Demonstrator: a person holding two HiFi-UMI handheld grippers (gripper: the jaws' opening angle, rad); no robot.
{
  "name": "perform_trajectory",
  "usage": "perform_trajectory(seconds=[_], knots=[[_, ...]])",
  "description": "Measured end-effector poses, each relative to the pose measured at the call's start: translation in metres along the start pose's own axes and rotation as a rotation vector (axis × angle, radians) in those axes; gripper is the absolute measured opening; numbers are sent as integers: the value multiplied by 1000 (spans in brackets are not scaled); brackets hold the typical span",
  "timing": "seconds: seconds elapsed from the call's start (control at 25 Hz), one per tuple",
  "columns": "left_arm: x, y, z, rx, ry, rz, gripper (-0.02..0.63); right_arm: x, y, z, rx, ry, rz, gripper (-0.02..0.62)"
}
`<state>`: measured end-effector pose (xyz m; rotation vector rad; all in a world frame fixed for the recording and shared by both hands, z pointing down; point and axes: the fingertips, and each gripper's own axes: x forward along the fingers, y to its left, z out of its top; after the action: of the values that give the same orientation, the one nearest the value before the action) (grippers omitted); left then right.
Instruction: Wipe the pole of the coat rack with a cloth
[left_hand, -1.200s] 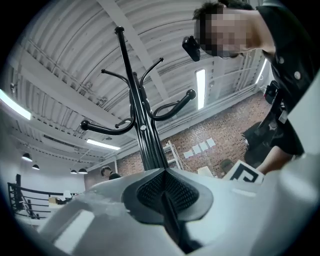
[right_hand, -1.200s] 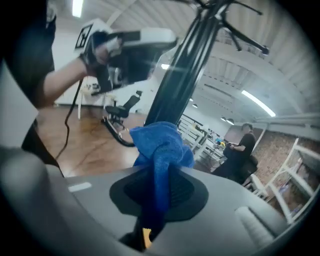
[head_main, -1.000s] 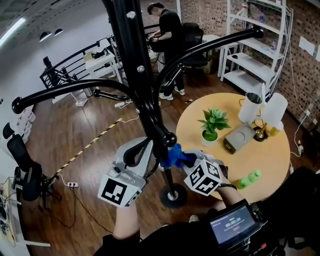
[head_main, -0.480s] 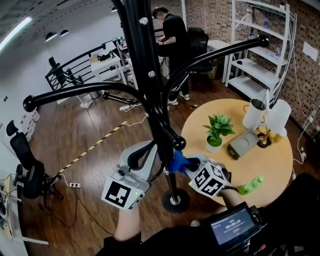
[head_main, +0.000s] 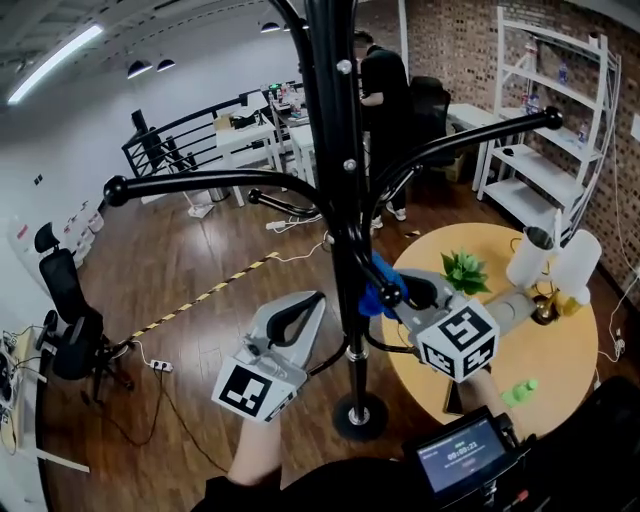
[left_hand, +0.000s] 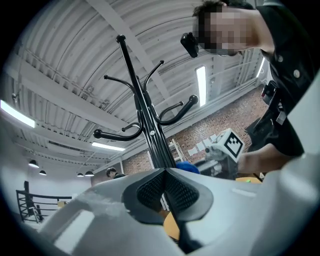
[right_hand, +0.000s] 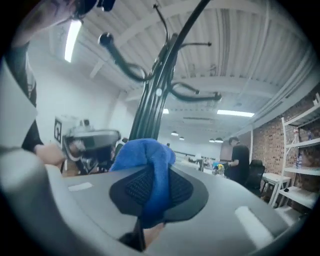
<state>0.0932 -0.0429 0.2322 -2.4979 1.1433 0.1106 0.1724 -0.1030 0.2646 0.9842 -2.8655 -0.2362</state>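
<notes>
Head downward; others upward along pole (head_main: 343, 210)

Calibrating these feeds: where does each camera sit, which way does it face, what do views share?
Head view: on the head, facing steeply down at the pole; left claw, right claw, forearms show.
Left gripper view: on the left claw, facing up along shut jaws at the pole; right hand shows.
Right gripper view: on the right claw, facing up past the clamped cloth; left hand shows.
Shared: all see the pole; each gripper view catches the other claw.
</notes>
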Motion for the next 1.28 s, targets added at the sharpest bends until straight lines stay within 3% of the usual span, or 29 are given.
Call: perform_trajectory(seconds=[0.2,0.32,0.52,0.76,0.88,1.0,1.28], knots=[[-3,3,16,10,-32,17,3,-14,-12,113,66,-302,23,51],[-3,5,27,18,-63,26,3,-29,-22,164,36,-425,-5,51],[-5,9,34,31,-84,28,3,-69,-49,206,89,-538,-65,51],[5,4,28,82,-86,-32,3,-158,-89,235,115,-707,-261,51],[11,5,28,49,-121,-40,3,-172,-100,237,109,-711,-336,51],[2,7,24,27,-132,-42,3,-157,-89,231,91,-653,-352,51],[-28,13,28,-47,-177,-45,3,-56,-31,181,49,-396,-196,51]])
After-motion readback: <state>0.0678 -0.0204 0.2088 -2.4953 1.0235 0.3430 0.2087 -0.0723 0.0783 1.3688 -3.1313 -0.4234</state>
